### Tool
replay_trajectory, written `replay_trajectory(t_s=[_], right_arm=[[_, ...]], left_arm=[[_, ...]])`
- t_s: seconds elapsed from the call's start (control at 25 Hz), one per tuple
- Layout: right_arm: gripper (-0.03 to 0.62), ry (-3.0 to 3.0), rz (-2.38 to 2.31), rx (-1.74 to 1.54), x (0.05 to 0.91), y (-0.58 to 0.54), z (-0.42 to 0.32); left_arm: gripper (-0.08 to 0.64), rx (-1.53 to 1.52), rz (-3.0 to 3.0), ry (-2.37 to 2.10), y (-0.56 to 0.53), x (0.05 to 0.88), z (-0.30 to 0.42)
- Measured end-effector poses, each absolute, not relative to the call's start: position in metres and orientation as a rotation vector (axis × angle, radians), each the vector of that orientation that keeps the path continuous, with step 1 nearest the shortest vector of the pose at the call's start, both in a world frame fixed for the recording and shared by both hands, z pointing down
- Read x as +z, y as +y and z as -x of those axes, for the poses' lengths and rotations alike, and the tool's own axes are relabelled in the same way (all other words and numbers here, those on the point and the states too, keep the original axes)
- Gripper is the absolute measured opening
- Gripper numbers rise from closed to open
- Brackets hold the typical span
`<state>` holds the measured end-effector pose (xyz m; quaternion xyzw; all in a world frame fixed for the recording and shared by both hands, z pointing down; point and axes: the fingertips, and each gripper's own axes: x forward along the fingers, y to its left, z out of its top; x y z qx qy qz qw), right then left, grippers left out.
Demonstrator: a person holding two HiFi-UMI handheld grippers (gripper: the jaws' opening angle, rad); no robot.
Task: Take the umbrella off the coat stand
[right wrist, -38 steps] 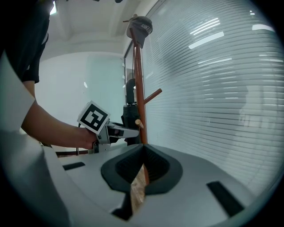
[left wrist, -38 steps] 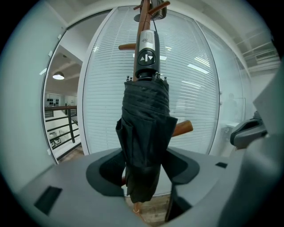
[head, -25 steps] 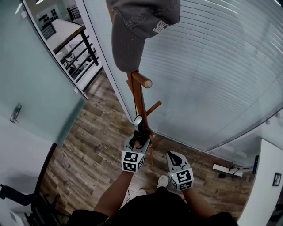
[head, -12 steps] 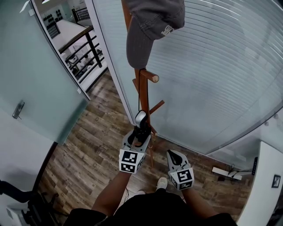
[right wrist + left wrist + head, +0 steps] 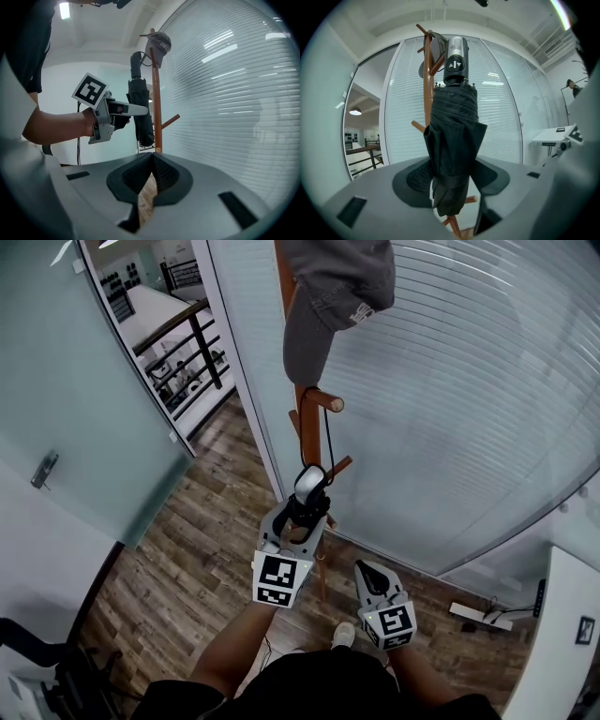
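Left claw [image 5: 451, 183] was clamped on the folded black umbrella [image 5: 454, 126], jaws fairly wide around the bunched fabric. The umbrella stood upright, long axis vertical, handle end on top and tip down, just beside the coat stand [image 5: 426, 93] pole. Right claw [image 5: 152, 157] was closed, nothing in it.

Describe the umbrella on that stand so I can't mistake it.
Start at the wooden coat stand before the striped glass wall. Beside its pole, below the grey cap on top, is a folded black umbrella, clamped in the jaws of the left gripper. Only it is a black fabric bundle with a grey button handle.
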<state>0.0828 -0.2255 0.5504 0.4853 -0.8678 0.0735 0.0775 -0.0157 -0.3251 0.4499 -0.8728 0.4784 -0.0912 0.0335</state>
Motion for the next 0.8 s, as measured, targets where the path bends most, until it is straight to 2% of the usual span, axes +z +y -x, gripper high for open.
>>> replay_trajectory(t_s=[0.4, 0.8], right_arm=[[0.006, -2.608, -1.471, 0.207, 0.542, -0.221, -0.086], [0.006, -2.601, -1.566, 0.162, 0.533, -0.220, -0.094]], left_arm=[[0.250, -0.118, 2.598, 1.397, -0.320, 0.368, 0.001], [0.252, 0.044, 2.622, 1.331, -0.307, 0.325, -0.002]])
